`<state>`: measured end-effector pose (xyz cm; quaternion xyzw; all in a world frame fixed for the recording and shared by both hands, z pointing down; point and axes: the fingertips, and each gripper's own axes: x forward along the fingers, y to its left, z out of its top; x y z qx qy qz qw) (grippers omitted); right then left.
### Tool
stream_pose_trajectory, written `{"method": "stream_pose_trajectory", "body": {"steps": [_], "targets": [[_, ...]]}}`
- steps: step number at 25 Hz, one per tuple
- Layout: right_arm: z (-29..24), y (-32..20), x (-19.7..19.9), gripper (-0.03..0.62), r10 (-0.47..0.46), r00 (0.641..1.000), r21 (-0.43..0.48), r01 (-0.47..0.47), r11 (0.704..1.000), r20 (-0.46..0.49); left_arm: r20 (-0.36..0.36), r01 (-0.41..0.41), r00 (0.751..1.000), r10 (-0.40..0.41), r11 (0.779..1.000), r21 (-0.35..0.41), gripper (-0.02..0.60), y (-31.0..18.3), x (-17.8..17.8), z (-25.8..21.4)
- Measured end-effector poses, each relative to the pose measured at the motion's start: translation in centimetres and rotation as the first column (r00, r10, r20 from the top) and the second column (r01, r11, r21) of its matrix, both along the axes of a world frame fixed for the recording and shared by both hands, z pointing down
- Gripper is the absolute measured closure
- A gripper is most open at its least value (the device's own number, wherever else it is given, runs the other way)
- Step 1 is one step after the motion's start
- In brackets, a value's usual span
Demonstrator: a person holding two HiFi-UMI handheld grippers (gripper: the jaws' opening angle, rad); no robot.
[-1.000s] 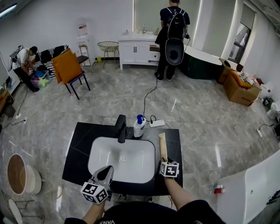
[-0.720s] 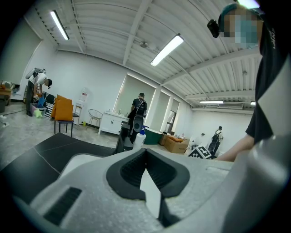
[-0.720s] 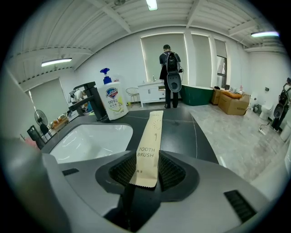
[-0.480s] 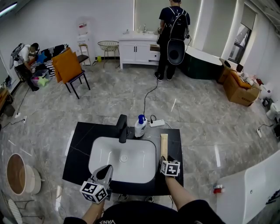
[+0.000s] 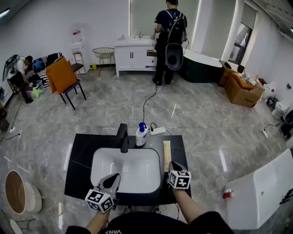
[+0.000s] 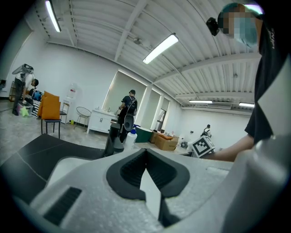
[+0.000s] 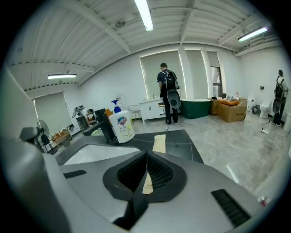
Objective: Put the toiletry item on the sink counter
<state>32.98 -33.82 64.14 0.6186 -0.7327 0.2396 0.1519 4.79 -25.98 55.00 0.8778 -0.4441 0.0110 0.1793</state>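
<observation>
Released flat beige box (image 5: 166, 155) now lies on black counter (image 5: 80, 157), right claw (image 5: 173, 165) closing empty

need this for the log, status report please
Left gripper shut. Right gripper closing, nothing between its jaws. Toiletry item flat on counter, beside basin. Nothing blocking.

Lighting: bright, even, indoor; ceiling tubes (image 7: 144, 13) overhead, daylight from window (image 5: 241, 34) at far right. Glossy floor (image 5: 201, 119) carries pale glare streaks; shadows soft and short. Quality: head view sharp, walls bowed at edges; 2 gripper views fisheye, black vignetted corners, nearest foreground soft.
</observation>
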Motion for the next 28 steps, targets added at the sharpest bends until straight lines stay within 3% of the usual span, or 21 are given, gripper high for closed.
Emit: {"method": "stream_pose_trajectory", "body": {"steps": [12,28], "targets": [[-8.4,5.0,-1.1,0.594,0.05,0.995,0.207,-0.066,0.976,0.084,0.02,-0.181,0.983,0.18,0.983,0.013,0.574,-0.9,2.4,0.2],[-11.1,11.6,-3.6,0.595,0.211,0.966,0.272,-0.246,0.931,0.151,0.026,-0.411,0.912,0.41,0.912,0.006,0.574,-1.2,3.7,0.9]]}}
